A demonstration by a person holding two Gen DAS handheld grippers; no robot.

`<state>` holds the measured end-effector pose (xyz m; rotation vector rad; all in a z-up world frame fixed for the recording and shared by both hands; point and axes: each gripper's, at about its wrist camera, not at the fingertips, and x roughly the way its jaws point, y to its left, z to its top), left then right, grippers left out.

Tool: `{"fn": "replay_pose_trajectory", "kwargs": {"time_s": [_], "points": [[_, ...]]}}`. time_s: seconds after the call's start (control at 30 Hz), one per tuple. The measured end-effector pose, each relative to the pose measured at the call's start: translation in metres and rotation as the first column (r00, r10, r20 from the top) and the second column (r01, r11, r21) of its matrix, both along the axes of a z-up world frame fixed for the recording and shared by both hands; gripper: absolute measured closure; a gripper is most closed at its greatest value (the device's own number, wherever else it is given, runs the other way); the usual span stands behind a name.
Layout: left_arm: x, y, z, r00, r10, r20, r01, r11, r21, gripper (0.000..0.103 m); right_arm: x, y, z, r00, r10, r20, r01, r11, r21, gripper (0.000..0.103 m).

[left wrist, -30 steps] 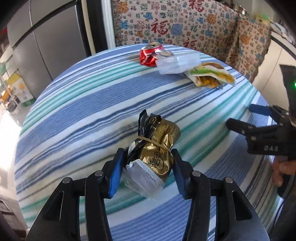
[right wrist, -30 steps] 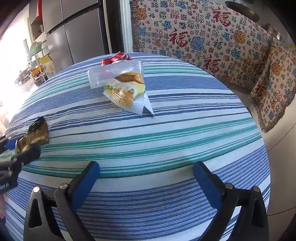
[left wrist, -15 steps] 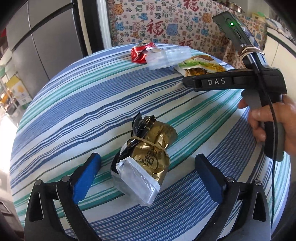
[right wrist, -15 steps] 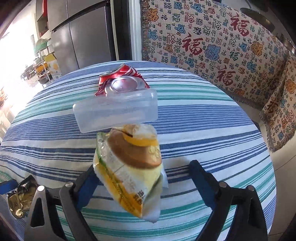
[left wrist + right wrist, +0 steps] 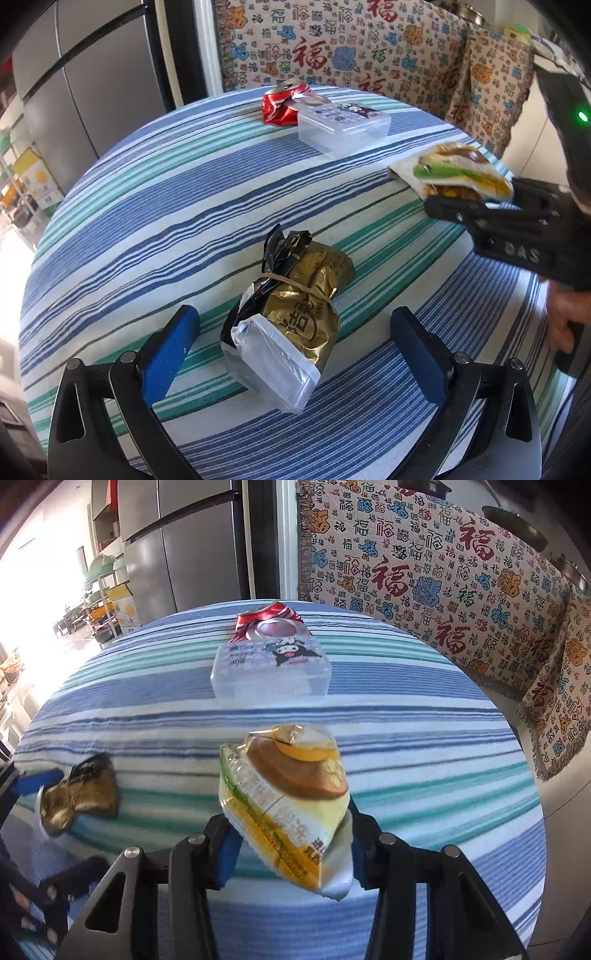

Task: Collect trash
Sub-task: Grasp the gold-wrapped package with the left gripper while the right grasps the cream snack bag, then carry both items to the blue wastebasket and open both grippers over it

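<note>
The right gripper (image 5: 291,853) has just been closing its fingers, which now clamp the yellow snack packet (image 5: 284,797), its long axis pointing away from them toward the far clear box (image 5: 271,672). The left gripper (image 5: 291,354) has its fingers wide apart, with the gold bag (image 5: 291,317) lying untouched between them on the table (image 5: 147,206), its tied end pointing far.

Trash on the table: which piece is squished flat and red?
The red can at the far edge, crushed, right behind the clear box. The gold bag and yellow wrapper are not red.
</note>
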<state>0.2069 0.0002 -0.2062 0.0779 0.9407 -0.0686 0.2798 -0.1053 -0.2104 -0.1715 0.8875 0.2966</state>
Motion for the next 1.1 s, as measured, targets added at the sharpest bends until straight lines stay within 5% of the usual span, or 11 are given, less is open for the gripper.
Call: {"fn": "replay_pose_trajectory", "kwargs": {"time_s": [0.17, 0.23, 0.43, 0.57, 0.8, 0.87, 0.9, 0.93, 1.03, 1.1], "points": [[-0.002, 0.000, 0.000, 1.000, -0.015, -0.001, 0.015, 1.000, -0.001, 0.001, -0.045, -0.019, 0.001, 1.000, 0.000, -0.009, 0.001, 1.000, 0.026, 0.051], [-0.004, 0.000, 0.000, 0.999, -0.042, -0.006, 0.042, 0.999, -0.005, 0.001, -0.057, -0.030, 0.001, 0.999, 0.011, -0.030, -0.008, 0.996, 0.086, 0.016], [-0.023, 0.014, 0.012, 0.994, -0.108, 0.004, 0.108, 0.989, -0.105, 0.001, -0.065, -0.051, 0.028, 0.998, 0.056, -0.020, -0.051, 0.978, 0.203, 0.015], [-0.020, 0.017, 0.027, 0.992, -0.109, 0.064, 0.118, 0.981, -0.153, 0.001, -0.063, -0.051, 0.045, 0.997, 0.064, 0.045, -0.071, 0.980, 0.188, 0.015], [-0.014, 0.011, 0.022, 0.991, -0.128, 0.048, 0.134, 0.980, -0.146, 0.011, -0.042, -0.031, 0.038, 0.997, 0.079, 0.019, -0.081, 0.984, 0.161, 0.016], [-0.014, 0.008, 0.021, 0.991, -0.124, 0.049, 0.129, 0.984, -0.121, 0.011, -0.034, -0.025, 0.027, 0.998, 0.061, -0.026, -0.057, 0.988, 0.141, 0.026], [-0.013, 0.007, 0.021, 0.991, -0.123, 0.047, 0.128, 0.985, -0.112, 0.014, -0.032, -0.027, 0.022, 0.996, 0.054, -0.065, -0.044, 0.988, 0.146, 0.058], [-0.013, 0.006, 0.021, 0.991, -0.129, 0.043, 0.133, 0.986, -0.105, 0.017, -0.031, -0.030, 0.021, 0.997, 0.031, -0.074, -0.019, 0.987, 0.158, 0.070], [-0.014, -0.001, 0.019, 0.988, -0.153, 0.028, 0.155, 0.986, -0.070, 0.048, -0.034, -0.042, 0.027, 0.997, -0.007, -0.073, 0.022, 0.978, 0.210, 0.075], [-0.017, 0.001, 0.020, 0.988, -0.153, 0.036, 0.155, 0.986, -0.066, 0.057, -0.037, -0.050, 0.033, 0.997, -0.022, -0.068, 0.038, 0.969, 0.244, 0.075]]}}
